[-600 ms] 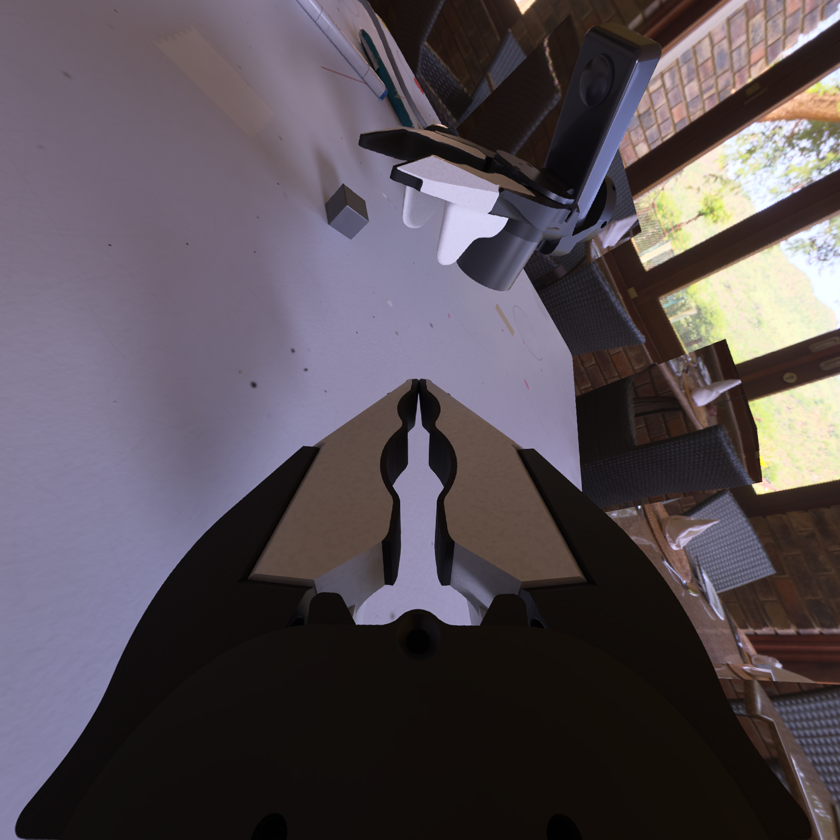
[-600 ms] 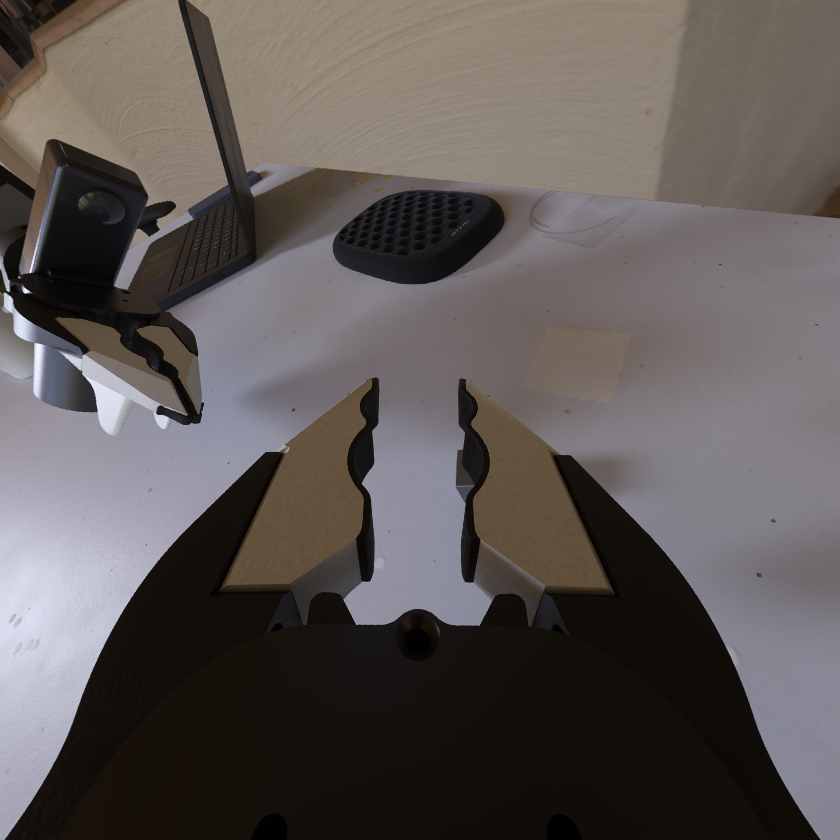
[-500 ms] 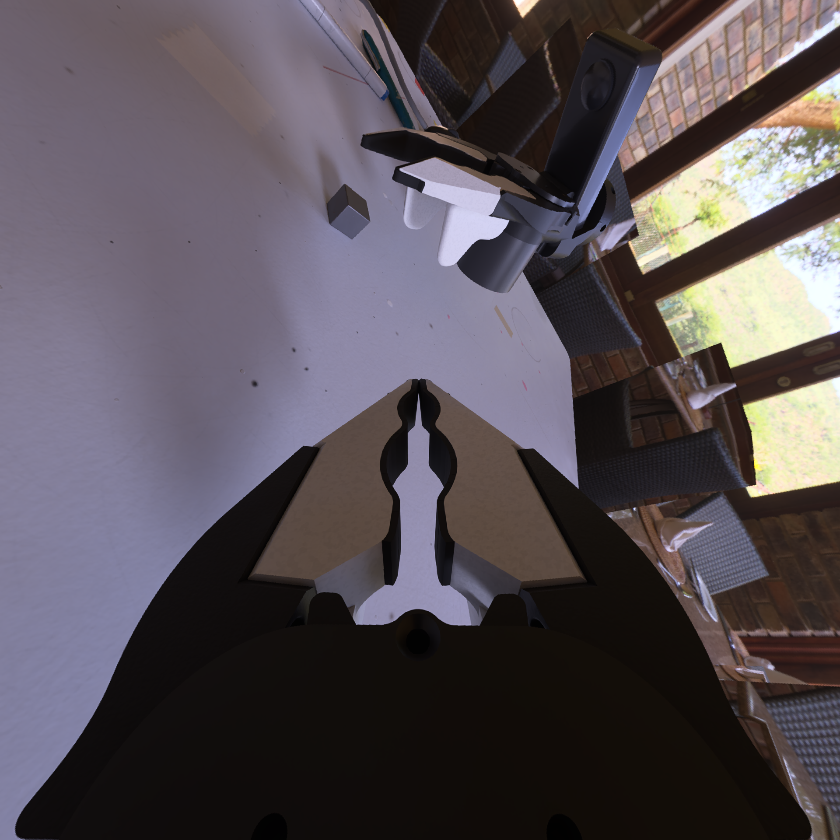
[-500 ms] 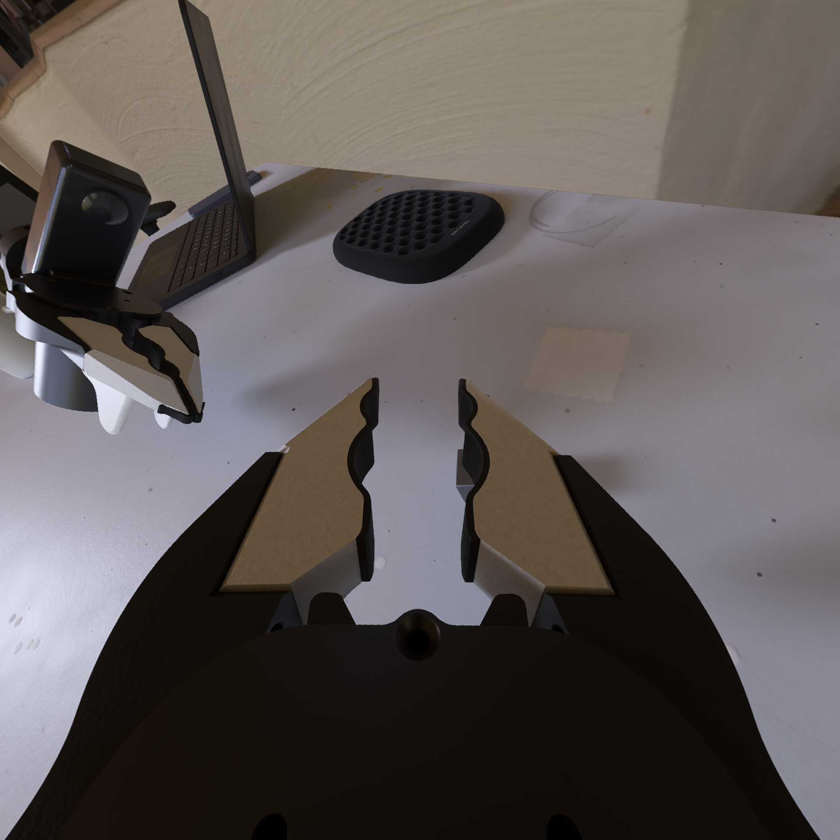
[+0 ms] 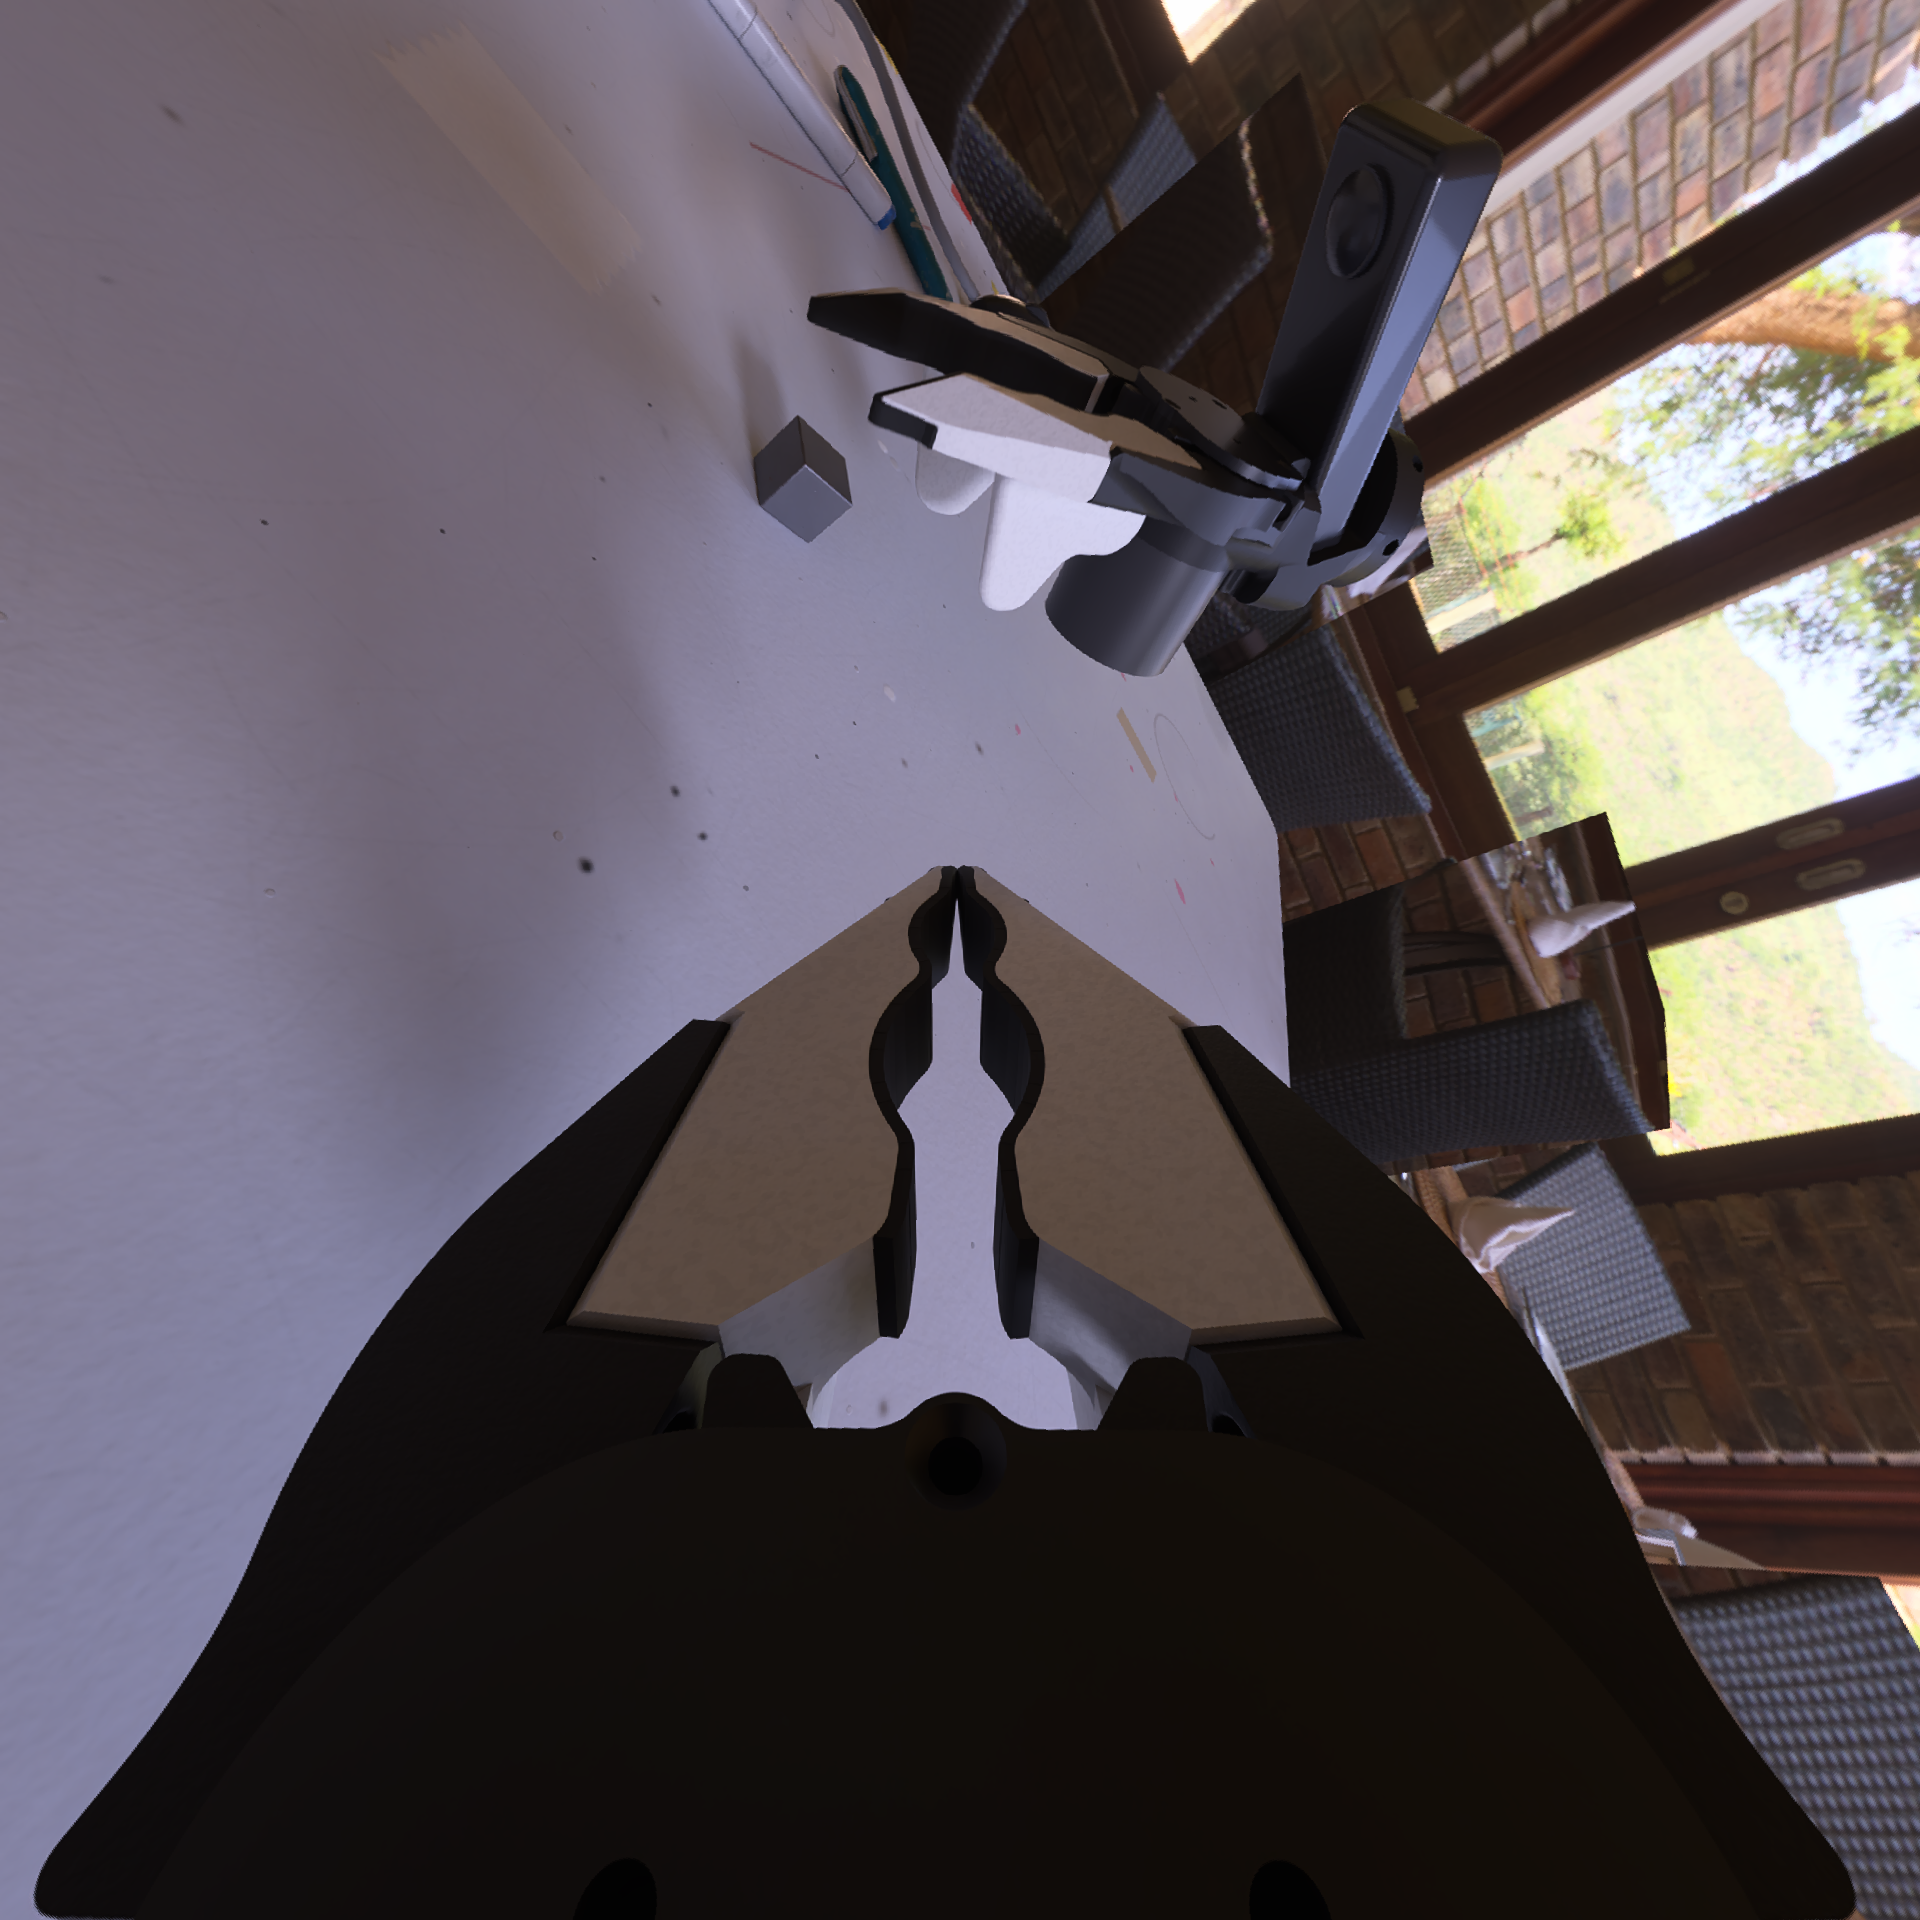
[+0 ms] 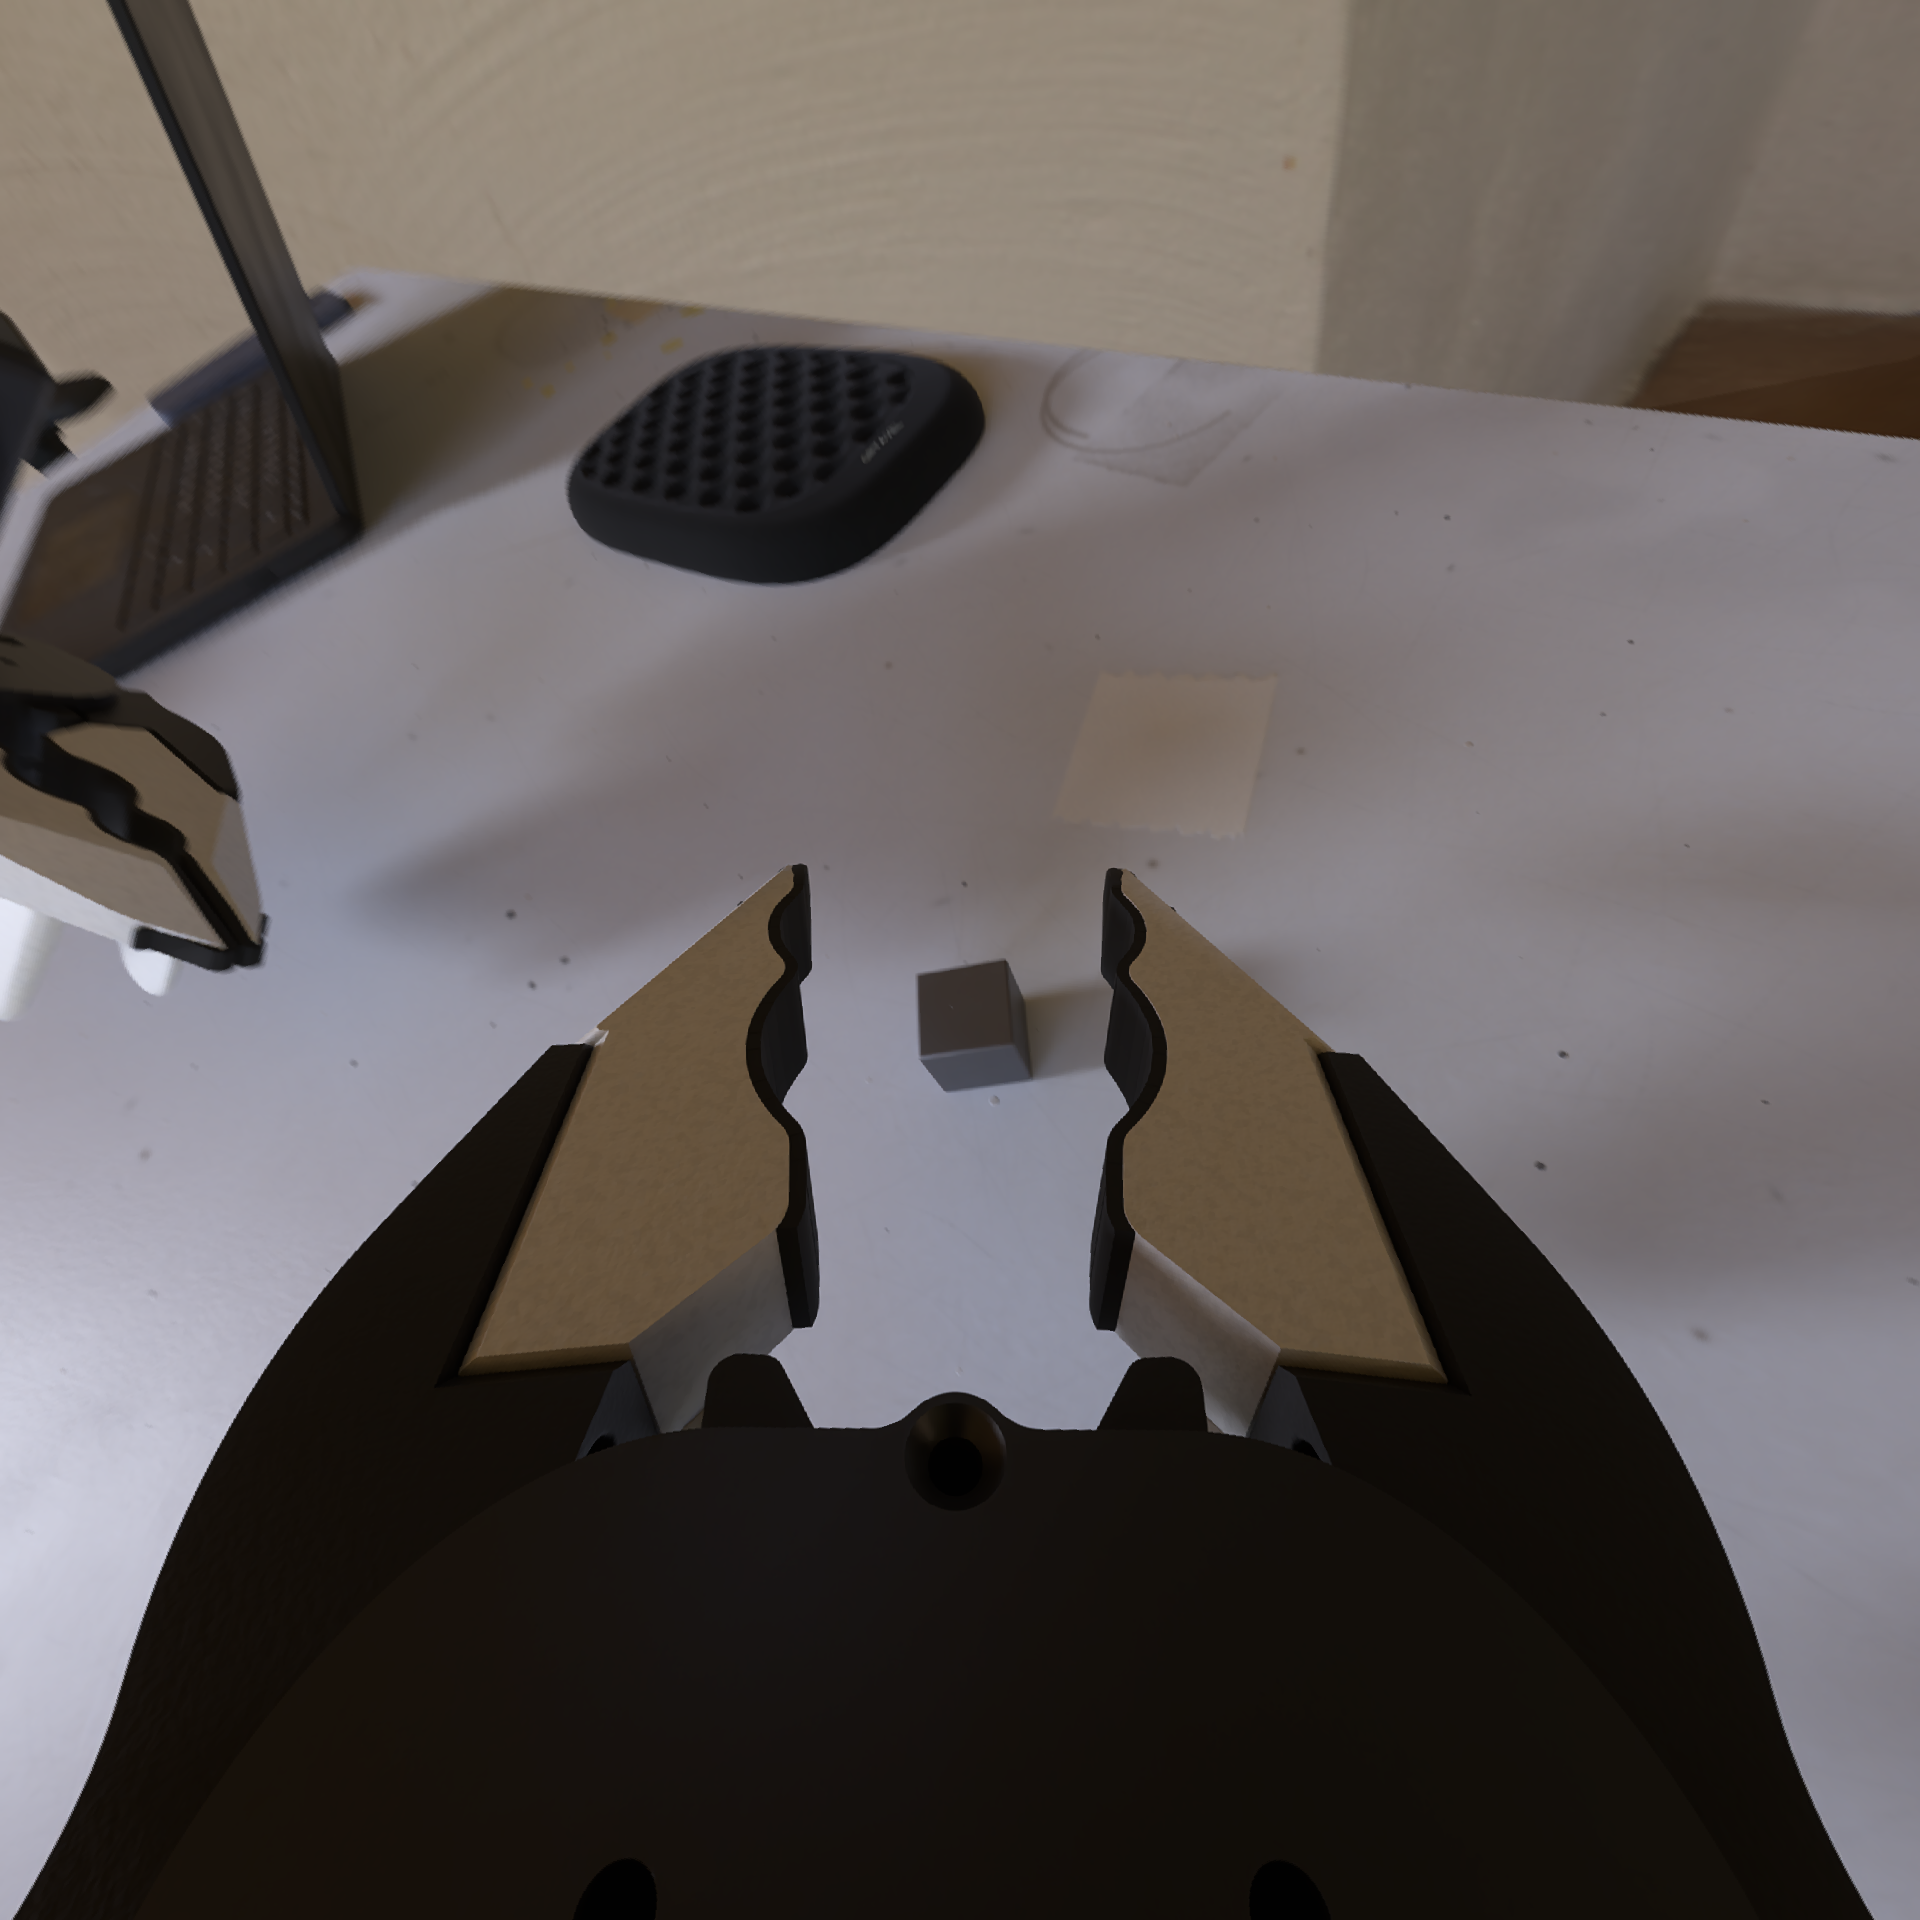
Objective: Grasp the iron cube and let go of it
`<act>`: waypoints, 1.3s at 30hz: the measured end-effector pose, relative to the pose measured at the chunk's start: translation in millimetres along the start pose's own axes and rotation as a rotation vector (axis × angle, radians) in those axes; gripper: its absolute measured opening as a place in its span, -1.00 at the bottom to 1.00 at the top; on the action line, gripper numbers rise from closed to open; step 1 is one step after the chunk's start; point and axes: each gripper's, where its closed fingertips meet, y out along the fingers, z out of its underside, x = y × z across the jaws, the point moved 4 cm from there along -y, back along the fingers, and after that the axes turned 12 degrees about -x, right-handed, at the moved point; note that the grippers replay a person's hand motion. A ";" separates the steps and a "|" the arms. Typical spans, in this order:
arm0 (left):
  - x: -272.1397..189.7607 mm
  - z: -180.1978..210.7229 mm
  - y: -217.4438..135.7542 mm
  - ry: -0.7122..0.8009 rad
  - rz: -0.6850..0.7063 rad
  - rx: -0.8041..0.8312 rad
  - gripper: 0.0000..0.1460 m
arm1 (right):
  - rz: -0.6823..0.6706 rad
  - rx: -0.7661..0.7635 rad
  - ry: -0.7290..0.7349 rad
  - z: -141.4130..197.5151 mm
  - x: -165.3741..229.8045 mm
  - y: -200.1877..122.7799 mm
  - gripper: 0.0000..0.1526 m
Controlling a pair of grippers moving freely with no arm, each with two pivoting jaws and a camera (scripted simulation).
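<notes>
With its jaws spread wide, the right hand-held gripper (image 6: 954,883) hangs above the iron cube (image 6: 974,1022), which sits on the white table (image 6: 1558,582) in the gap between the fingers, touching neither and nearer the right one. From the left wrist view the right hand-held gripper (image 5: 862,358) appears raised off the table, with the cube (image 5: 801,491) just beside its tips. I judge the cube to be free, so the task is either at its end or about to begin; these views alone cannot settle which. A grasp would call for lowering and centring before squeezing. The left hand-held gripper (image 5: 957,871) idles well apart, fingertips pressed together on nothing.

Far on the speckled table lie a black perforated pad (image 6: 774,462), an open laptop (image 6: 208,488) at far left and a pale paper square (image 6: 1169,753). A cream wall stands behind; wicker chairs (image 5: 1455,1060) and windows flank the other side.
</notes>
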 end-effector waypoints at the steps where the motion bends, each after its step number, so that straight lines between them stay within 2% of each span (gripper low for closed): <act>1: 0.2 0.0 0.0 -0.002 0.000 0.000 -1.00 | 0.006 0.019 -0.017 2.2 -1.4 -0.7 -0.27; 7: 0.9 -0.1 0.1 -0.022 0.004 0.001 -1.00 | 0.005 0.225 -0.121 26.0 -0.8 2.6 -0.27; 10: 1.5 -0.5 0.1 -0.030 0.004 0.001 -1.00 | 0.014 0.254 -0.175 30.1 1.2 4.3 -0.28; 12: 1.8 -0.7 0.2 -0.036 0.005 0.000 -1.00 | 0.021 0.256 -0.188 30.4 0.6 4.1 -0.40; 15: 2.1 -0.9 0.1 -0.046 0.007 -0.001 -1.00 | 0.007 0.259 -0.182 30.6 -0.5 2.4 -0.72; 21: 2.6 -1.6 -0.2 -0.050 0.007 -0.003 -1.00 | -0.043 0.267 -0.170 31.1 -4.1 -4.0 -0.72; 29: 3.1 -1.9 0.3 -0.054 0.008 -0.002 -1.00 | -0.110 0.287 -0.318 34.2 -3.6 -13.0 -0.72; 35: 1.9 -1.5 0.2 -0.047 0.010 0.000 -1.00 | -0.233 0.296 -0.321 38.3 10.4 -16.7 -0.72; 38: 1.8 -1.3 0.4 -0.046 0.010 0.000 -1.00 | -0.255 0.295 -0.349 37.0 9.3 -23.0 -0.47; 39: 2.0 -1.4 0.5 -0.048 0.010 -0.001 -1.00 | -0.253 0.287 -0.344 35.4 7.8 -25.0 -0.46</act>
